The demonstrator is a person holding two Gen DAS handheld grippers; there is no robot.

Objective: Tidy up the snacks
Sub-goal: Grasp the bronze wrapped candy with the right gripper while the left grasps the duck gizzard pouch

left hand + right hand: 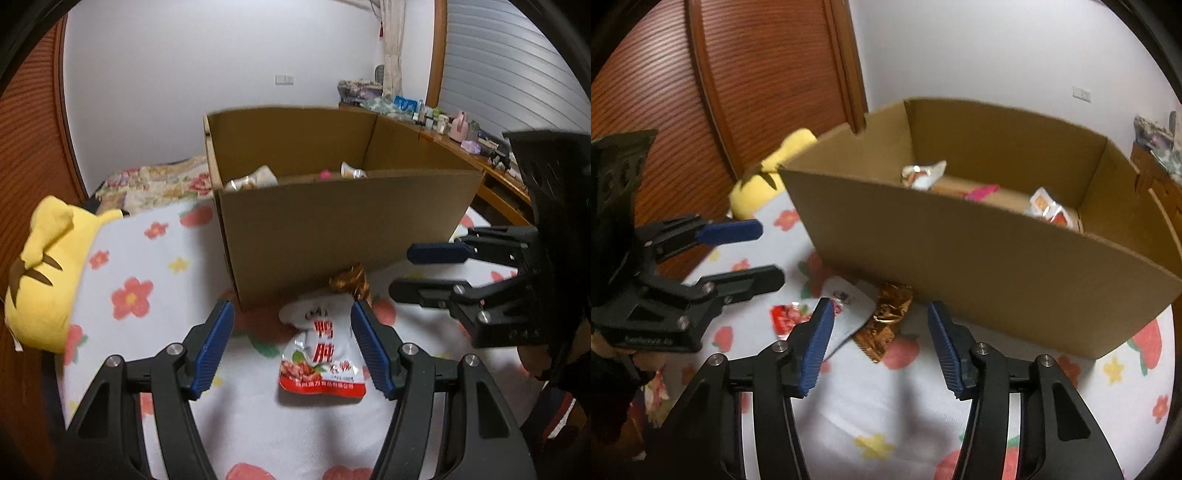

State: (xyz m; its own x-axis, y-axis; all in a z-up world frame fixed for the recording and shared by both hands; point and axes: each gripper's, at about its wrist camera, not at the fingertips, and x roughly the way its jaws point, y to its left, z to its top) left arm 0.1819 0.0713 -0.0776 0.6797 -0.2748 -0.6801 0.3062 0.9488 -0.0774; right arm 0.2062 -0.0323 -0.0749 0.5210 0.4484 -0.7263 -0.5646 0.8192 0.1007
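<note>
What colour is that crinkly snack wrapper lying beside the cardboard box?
Shiny copper-brown foil wrapper, clearest in the right wrist view.

Matt brown corrugated cardboard box at centre frame. Below it, a glossy white and red plastic snack pouch beside a crinkled, shiny copper foil wrapper. Soft floral cloth blanket underneath. Ribbed blue rubbery pads on matt black plastic gripper fingers.

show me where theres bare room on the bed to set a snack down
Free: the floral blanket between the yellow plush and the cardboard box. Crowded: the strip along the box's front wall, where the white-and-red packet and gold wrapper lie.
</note>
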